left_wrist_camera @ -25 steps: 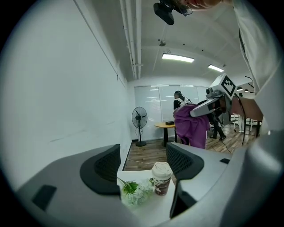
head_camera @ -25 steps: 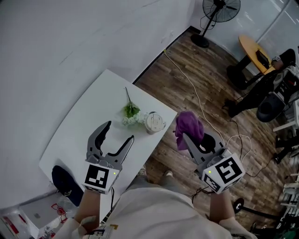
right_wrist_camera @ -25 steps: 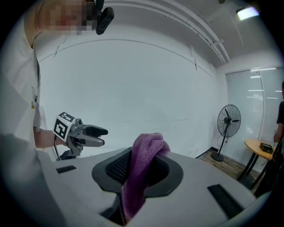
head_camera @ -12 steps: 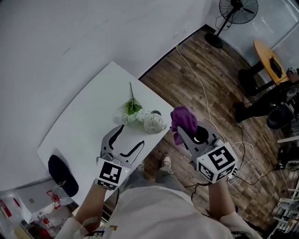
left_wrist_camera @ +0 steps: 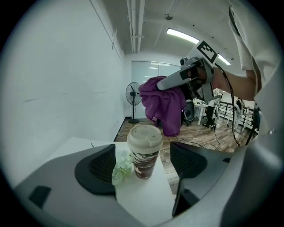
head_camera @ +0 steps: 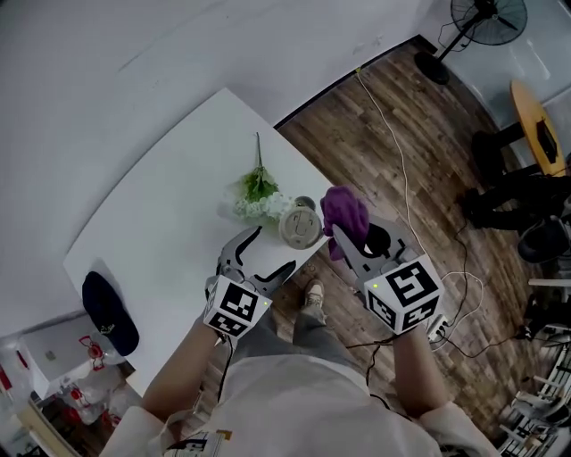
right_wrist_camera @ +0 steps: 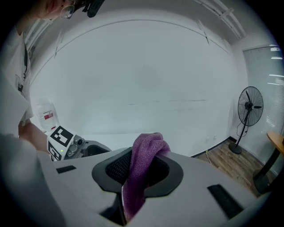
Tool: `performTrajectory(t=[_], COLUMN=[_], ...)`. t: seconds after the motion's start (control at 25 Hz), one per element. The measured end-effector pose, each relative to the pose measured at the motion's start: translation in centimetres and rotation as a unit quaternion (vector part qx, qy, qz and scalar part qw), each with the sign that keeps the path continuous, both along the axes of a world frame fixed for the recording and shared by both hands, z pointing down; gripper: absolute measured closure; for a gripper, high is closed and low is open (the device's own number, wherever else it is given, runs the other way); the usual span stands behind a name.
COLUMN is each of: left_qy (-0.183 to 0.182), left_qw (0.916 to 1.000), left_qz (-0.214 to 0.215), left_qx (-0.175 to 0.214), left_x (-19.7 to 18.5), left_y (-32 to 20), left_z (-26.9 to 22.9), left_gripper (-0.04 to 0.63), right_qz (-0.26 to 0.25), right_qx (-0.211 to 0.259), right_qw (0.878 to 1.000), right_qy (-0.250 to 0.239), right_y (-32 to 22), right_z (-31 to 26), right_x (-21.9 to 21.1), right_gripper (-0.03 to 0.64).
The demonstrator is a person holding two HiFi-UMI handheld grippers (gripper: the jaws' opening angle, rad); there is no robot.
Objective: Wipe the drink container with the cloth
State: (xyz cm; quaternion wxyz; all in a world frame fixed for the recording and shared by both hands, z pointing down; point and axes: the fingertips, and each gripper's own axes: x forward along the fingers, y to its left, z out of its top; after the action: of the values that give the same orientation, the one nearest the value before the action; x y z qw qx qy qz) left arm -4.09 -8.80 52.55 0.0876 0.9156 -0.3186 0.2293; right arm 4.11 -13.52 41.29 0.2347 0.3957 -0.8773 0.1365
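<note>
A paper drink cup [head_camera: 298,227] with a pale lid stands upright near the white table's [head_camera: 169,223] right edge; in the left gripper view the cup [left_wrist_camera: 144,150] is straight ahead, beyond the jaws. My left gripper [head_camera: 265,258] is just short of it, its jaws opening with nothing between them. My right gripper [head_camera: 354,234] hangs off the table's edge to the cup's right, shut on a purple cloth [head_camera: 343,214] that bunches above its jaws. The cloth [right_wrist_camera: 142,175] hangs down between the pads in the right gripper view.
A sprig of artificial flowers [head_camera: 254,196] lies against the cup's far left side. A dark cap [head_camera: 109,312] sits at the table's near left end. A white cable [head_camera: 401,170] runs across the wooden floor. A fan [head_camera: 486,22] stands far right.
The left gripper has moved toward the cup and its jaws have widened. The right gripper with the cloth has come closer to the cup's right side.
</note>
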Motion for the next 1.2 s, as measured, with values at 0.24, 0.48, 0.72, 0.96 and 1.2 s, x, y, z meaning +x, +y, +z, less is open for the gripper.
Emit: performTrajectory(t=[0.24, 0.48, 0.72, 0.96, 1.2], left_qy=[0.0, -0.003, -0.003, -0.013, -0.02], left_qw=[0.9997, 0.9993, 0.999, 0.9986, 0.9989], left_qz=[0.004, 0.029, 0.045, 0.052, 0.041], left_qx=[-0.022, -0.023, -0.007, 0.001, -0.007], left_x=[1.8, 3.6, 5.1, 5.1, 4.9], left_y=[-1.2, -2.4, -3.3, -3.6, -3.7], left_z=[3.5, 5.1, 5.3, 5.4, 5.6], left_gripper=[0.204, 0.202, 0.203, 0.207, 0.209], right_qz=[-0.009, -0.02, -0.043, -0.051, -0.122], right_qx=[-0.03, -0.057, -0.063, -0.075, -0.073], right_qw=[0.999, 0.998, 0.997, 0.995, 0.987], right_qy=[0.01, 0.02, 0.03, 0.034, 0.08], right_y=[-1.0, -1.3, -0.6, -0.8, 0.5], right_z=[3.8, 6.5, 8.0, 9.0, 9.3], right_x=[-1.0, -1.5, -2.8, -4.9, -8.4], right_gripper=[0.52, 0.52, 0.52, 0.52, 0.522])
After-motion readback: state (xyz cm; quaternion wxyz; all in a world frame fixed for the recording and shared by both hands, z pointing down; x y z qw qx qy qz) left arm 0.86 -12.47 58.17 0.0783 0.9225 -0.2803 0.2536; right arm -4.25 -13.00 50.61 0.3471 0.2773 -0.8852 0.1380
